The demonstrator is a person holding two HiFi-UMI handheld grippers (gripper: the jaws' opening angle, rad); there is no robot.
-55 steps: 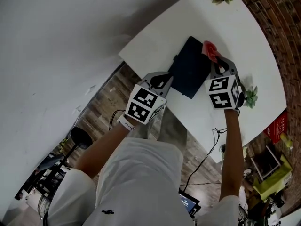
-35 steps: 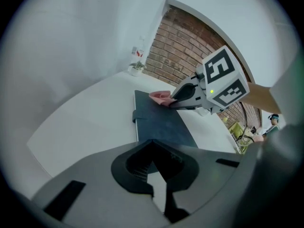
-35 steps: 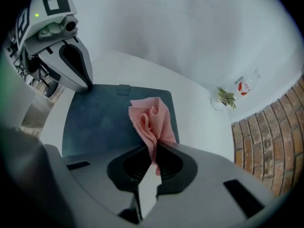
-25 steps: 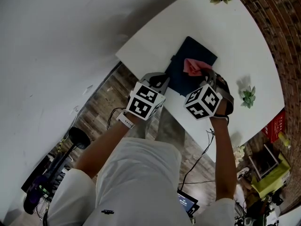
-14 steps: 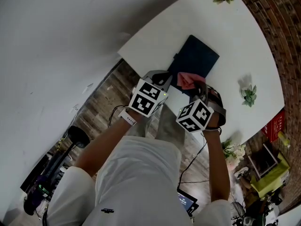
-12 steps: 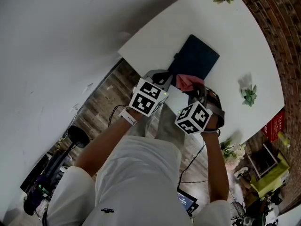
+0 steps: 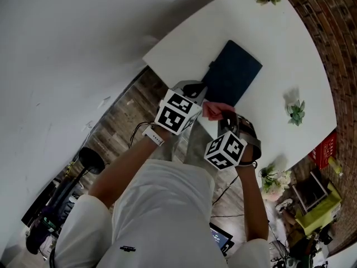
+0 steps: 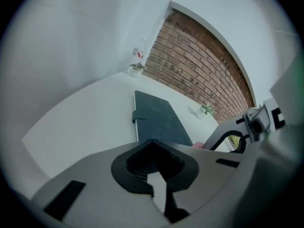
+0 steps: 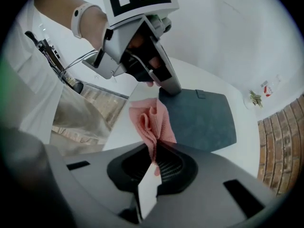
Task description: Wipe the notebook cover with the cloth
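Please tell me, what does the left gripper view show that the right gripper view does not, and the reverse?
Only the left gripper view: the right tool from outside, and the small green plant midway along the brick wall. Only the right gripper view: the left tool with its tip on a corner of the dark blue rectangular notebook, a white wristband, the wooden floor. Both: that notebook, the white table, the pink woven cloth held by the right tool.
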